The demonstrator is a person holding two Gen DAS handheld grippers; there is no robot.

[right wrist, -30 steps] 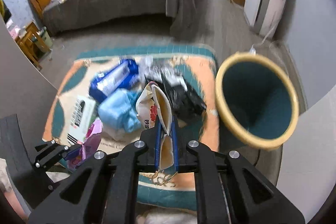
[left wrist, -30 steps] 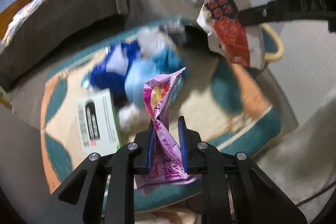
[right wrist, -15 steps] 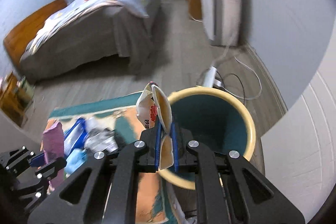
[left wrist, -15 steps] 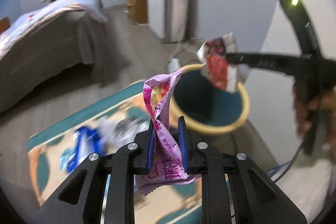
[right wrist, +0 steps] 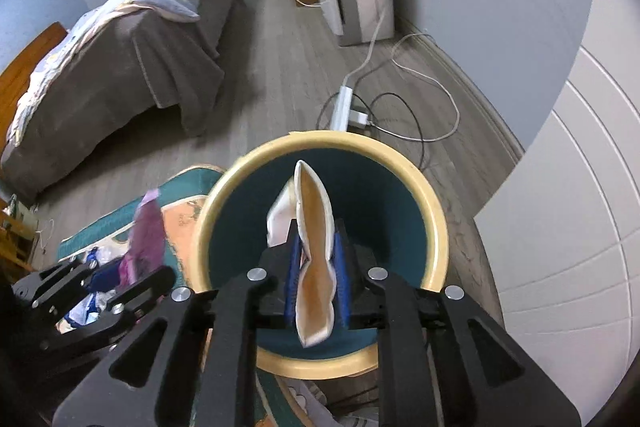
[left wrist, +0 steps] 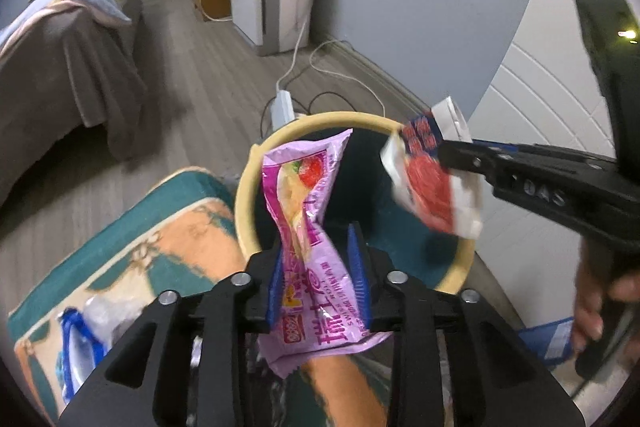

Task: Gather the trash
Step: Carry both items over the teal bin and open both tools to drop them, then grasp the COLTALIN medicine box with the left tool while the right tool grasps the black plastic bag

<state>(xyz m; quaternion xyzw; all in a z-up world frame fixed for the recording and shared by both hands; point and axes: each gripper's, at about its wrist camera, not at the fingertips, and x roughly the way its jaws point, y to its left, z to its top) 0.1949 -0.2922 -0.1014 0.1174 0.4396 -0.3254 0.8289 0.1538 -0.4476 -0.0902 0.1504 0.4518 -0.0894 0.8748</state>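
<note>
The left gripper [left wrist: 318, 275], jaws just widened, has the crumpled pink plastic snack wrapper [left wrist: 308, 239] standing loosely between its blue pads [left wrist: 357, 277], leaning on the left one, above the near-left rim of the round teal bin with a cream rim [right wrist: 424, 187]. The right gripper [right wrist: 318, 281], jaws also easing apart, has the white paper packet [right wrist: 316, 259] upright between its pads, over the bin's mouth.
</note>
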